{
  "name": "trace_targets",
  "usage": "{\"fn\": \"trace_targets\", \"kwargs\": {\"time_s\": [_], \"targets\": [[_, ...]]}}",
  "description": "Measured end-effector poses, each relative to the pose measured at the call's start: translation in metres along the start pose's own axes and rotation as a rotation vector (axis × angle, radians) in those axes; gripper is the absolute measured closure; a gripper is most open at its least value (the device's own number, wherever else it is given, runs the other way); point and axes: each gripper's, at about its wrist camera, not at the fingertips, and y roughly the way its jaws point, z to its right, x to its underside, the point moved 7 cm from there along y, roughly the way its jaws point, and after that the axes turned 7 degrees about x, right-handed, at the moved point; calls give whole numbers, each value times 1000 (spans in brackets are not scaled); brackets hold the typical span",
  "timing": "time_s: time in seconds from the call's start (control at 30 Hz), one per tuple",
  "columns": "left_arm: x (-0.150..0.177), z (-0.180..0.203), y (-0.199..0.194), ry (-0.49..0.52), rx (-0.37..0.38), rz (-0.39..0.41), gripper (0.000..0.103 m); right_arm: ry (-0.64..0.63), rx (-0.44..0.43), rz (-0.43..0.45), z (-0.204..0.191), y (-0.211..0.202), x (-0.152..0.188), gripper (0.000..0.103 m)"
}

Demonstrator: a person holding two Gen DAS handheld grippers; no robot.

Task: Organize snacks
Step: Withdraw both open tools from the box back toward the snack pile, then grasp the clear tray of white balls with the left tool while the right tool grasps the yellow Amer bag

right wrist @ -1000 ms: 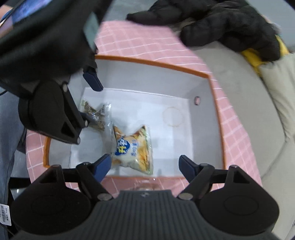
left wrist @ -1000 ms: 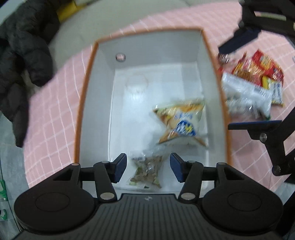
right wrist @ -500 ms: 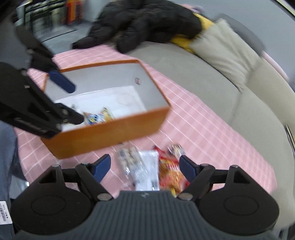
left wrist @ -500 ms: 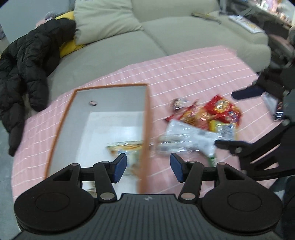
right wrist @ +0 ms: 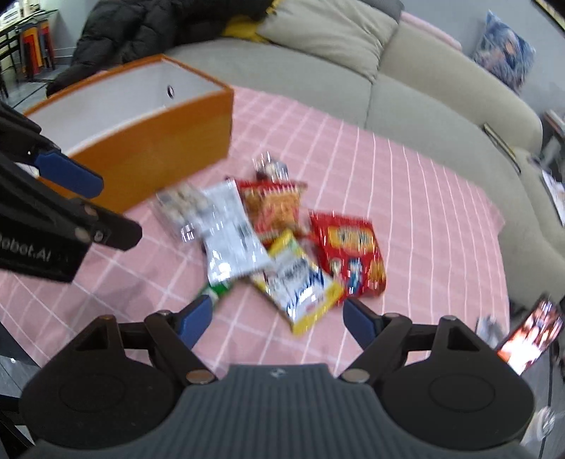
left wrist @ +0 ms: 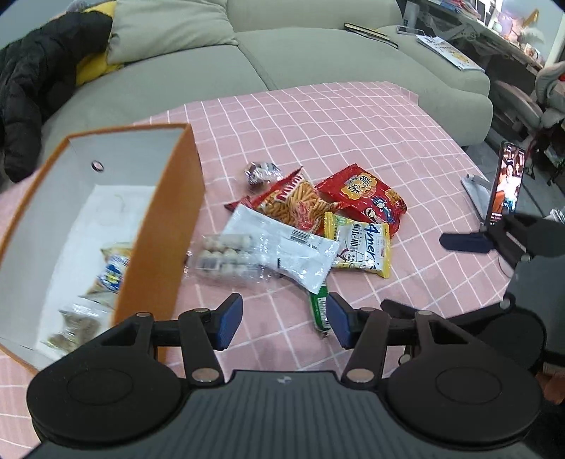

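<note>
So you're working on a pink checked tablecloth (left wrist: 353, 116) with a big grey-beige sofa (left wrist: 317, 53) curving right behind the table. Far left on that sofa there's a black puffer jacket (left wrist: 31, 88) dumped over something yellow, next to a beige cushion (left wrist: 166, 28).

Going left to right on the cloth: the orange box (left wrist: 166, 226) with the white inside sits at the left, and it's already got a couple of small snack bags (left wrist: 113, 268) lying on its floor. Just right of the box wall is the loose pile: a clear pack of round snacks (left wrist: 226, 257), a white packet (left wrist: 282, 243) lying over it, an orange stick-snack bag (left wrist: 296, 201), a small silvery wrapper (left wrist: 261, 171) behind, a red bag (left wrist: 363, 194), a yellow packet (left wrist: 363, 243), and a green one (left wrist: 319, 303) poking out underneath. Further right, a phone on a stand (left wrist: 508, 180) is propped up near the table edge, screen lit.

Your left gripper (left wrist: 284, 319) hangs over bare cloth in front of the pile, jaws apart, nothing in them. Your right gripper (right wrist: 277, 317) is also spread wide and empty, just short of the yellow packet; that view is blurry.
</note>
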Motion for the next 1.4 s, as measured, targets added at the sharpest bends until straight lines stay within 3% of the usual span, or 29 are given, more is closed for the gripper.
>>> {"fn": "trace_targets", "kwargs": {"time_s": [0.27,0.63,0.73,0.87,0.97,1.13,1.2,1.27,1.4], "targets": [[11,-10,22,-38,13,5,39,78,12,-31,13,26,12,31],[11,-38,53,-125,25,-31,39,131,-13,-45,26,58,5,31],[4,-39,60,-112,7,-28,39,53,-32,-22,23,66,-5,31],[-8,-39,73,-105,-26,-45,36,-128,-33,-44,15,84,-12,22],[-9,-39,89,-117,-52,-107,36,-230,-11,-43,10,99,-13,22],[-9,-48,101,-270,-61,-137,36,-337,-43,-35,2,112,-10,21],[-9,-51,104,-311,-53,-143,42,-351,-45,-44,0,117,-9,22],[-9,-51,103,-329,-19,-146,66,-316,-67,-58,1,117,-11,34],[-3,-49,98,-309,-17,-157,81,-248,-65,-99,3,114,-12,44]]}}
